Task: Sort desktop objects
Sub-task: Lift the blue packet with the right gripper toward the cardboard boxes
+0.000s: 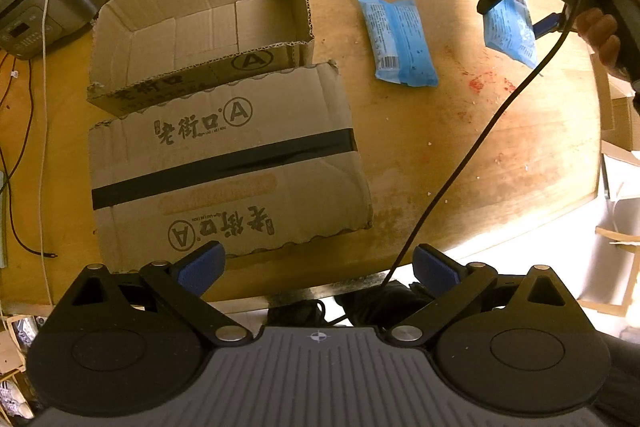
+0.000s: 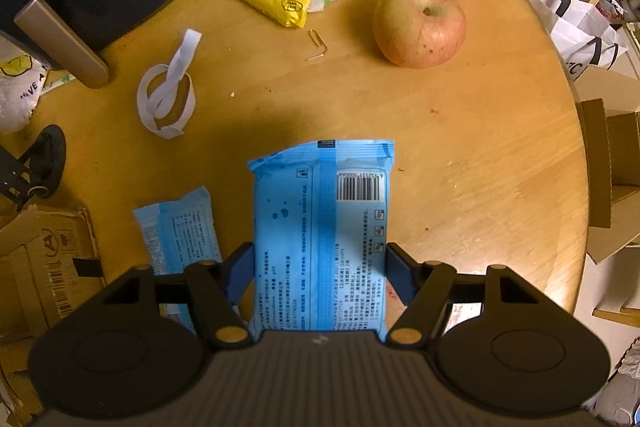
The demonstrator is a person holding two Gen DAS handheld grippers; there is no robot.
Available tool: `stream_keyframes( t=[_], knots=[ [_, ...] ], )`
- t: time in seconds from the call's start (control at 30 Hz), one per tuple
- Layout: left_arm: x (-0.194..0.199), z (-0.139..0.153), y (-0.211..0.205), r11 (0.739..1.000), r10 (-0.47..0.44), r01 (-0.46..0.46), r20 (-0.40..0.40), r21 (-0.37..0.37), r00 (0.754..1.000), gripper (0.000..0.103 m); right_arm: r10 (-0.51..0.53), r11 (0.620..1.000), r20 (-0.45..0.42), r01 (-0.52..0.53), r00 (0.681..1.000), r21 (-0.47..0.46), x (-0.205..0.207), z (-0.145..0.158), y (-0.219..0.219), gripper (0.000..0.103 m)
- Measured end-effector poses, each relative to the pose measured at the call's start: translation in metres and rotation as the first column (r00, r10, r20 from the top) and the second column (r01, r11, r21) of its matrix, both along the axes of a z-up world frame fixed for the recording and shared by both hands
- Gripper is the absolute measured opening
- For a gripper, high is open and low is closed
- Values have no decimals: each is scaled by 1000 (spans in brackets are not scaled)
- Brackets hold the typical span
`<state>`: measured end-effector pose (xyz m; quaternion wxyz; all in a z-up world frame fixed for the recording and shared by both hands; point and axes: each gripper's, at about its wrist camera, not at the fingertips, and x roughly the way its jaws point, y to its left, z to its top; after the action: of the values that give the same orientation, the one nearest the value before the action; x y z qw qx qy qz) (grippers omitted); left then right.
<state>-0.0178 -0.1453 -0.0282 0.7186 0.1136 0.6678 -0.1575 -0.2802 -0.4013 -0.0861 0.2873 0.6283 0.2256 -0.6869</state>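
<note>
Both grippers point down; right gripper grips blue packet.

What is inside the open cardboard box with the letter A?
The open cardboard box shows only its bare cardboard floor; nothing lies in it. The strip just behind its near wall is hidden.

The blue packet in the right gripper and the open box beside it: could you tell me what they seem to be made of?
Blue packet: likely thin glossy plastic film, with crimped end seal, printed barcode and slight sheen. Open box: brown corrugated cardboard, matte; fluting shows along its cut edges.
</note>
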Motion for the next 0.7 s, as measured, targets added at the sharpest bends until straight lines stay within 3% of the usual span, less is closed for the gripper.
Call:
stream_keyframes(
  t=[0.7],
  knots=[
    [5,-2,4,1000,5,-5,-8,-8,1000,103,13,1000,-13,-13,1000,-19,-4,29,-7,68]
  ],
)
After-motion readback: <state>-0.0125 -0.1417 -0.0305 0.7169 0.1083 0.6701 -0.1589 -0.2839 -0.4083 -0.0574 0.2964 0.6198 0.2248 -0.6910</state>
